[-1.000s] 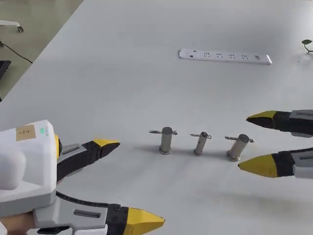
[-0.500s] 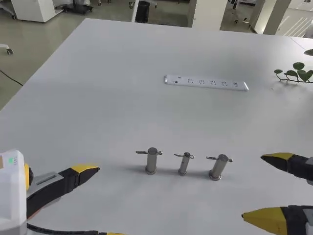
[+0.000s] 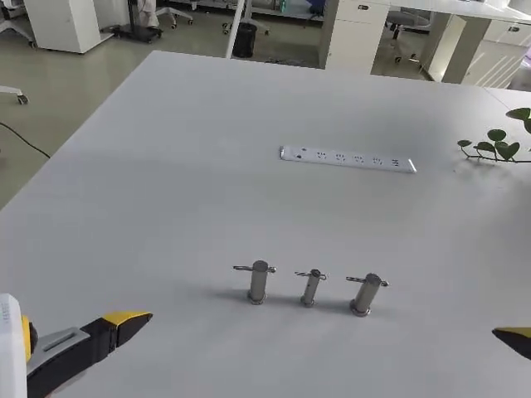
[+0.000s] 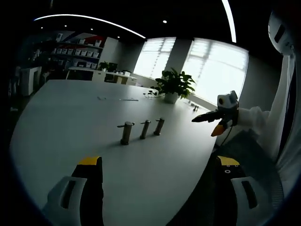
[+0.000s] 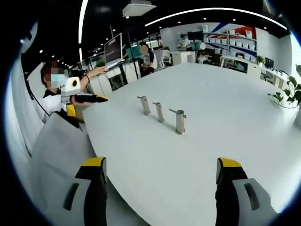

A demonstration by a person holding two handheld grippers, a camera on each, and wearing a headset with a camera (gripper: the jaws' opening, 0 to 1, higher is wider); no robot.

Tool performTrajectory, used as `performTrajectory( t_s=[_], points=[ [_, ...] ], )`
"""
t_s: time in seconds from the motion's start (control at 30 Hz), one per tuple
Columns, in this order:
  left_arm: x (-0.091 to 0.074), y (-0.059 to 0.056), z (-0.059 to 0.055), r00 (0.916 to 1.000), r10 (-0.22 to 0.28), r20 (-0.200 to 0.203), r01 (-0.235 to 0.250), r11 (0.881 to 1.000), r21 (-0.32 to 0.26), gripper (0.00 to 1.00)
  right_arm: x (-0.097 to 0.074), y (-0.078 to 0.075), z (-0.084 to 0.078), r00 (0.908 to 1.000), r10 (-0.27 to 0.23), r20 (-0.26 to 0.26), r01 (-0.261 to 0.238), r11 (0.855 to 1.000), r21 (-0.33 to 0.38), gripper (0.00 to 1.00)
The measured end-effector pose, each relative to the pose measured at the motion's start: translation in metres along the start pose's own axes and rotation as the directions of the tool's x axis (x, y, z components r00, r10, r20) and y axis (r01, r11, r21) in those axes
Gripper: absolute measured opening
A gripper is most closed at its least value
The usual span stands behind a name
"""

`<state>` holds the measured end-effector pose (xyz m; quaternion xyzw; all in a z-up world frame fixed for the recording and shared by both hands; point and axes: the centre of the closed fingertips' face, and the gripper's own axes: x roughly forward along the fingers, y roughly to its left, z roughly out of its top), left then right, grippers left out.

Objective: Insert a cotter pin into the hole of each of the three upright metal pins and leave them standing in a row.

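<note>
Metal pins: three short, smooth grey steel cylinders (image 3: 311, 288), each with a wider foot. They stand in a row on the table, ahead of both pairs of fingers and between the two grippers. The middle one is thinner than its neighbours.
Cotter pins: thin bright wire (image 3: 243, 269), one lying across the top of each metal pin and sticking out sideways.
Table: a broad, flat, matte white top (image 3: 166, 174) with a rounded edge in the gripper views.
Left gripper: (image 4: 158, 162) black fingers (image 4: 89, 188) with yellow wedge tips on pale grey plastic housings. They are spread wide apart with nothing between them.
Right gripper: (image 5: 161, 163) the same build. Its fingers (image 5: 94, 183) are also wide apart and hold nothing.
Power strip: a long, slim white plastic bar (image 3: 347, 157) with a line of sockets, well beyond the metal pins.
Plant: small round green leaves on a thin stem (image 3: 496, 146), far off to the right of the fingers.
Cut off: in the head view one left finger shows at the lower left and one yellow right tip at the frame edge. The plant runs out of the picture.
Hard to make out: the loop and leg shape of the cotter pins, and whether each passes fully through its hole. They are too small to tell.
</note>
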<state>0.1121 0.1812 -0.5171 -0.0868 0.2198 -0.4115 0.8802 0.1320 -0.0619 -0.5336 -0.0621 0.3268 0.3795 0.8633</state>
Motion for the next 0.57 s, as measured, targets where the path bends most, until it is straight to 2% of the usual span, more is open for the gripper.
performTrajectory(
  t_s=[0.17, 0.43, 0.47, 0.5, 0.57],
  points=[
    [-0.008, -0.003, -0.005, 0.9999, 0.015, -0.004, -0.015, 1.000, -0.016, 0.99, -0.002, 0.007, -0.008, 0.9996, -0.014, -0.024, 0.014, 1.000, 0.004, 0.96],
    [-0.016, -0.004, -0.010, 0.9991, 0.030, -0.029, -0.031, 0.999, -0.013, 0.99, 0.001, 0.023, -0.010, 0.9994, -0.011, -0.033, 0.011, 1.000, 0.016, 0.96],
    [-0.017, -0.004, -0.011, 0.9990, 0.031, -0.032, -0.032, 0.999, -0.013, 0.99, 0.001, 0.022, -0.011, 0.9992, -0.016, -0.036, 0.017, 1.000, 0.014, 0.95],
    [-0.017, -0.004, -0.012, 0.9988, 0.032, -0.037, -0.033, 0.999, -0.015, 0.99, 0.001, 0.018, -0.010, 0.9981, -0.052, -0.032, 0.052, 0.999, -0.007, 0.93],
    [-0.017, -0.005, -0.013, 0.9985, 0.034, -0.042, -0.035, 0.999, -0.012, 0.99, 0.001, 0.020, -0.009, 0.9982, -0.054, -0.025, 0.053, 0.998, -0.019, 0.88]
  ],
)
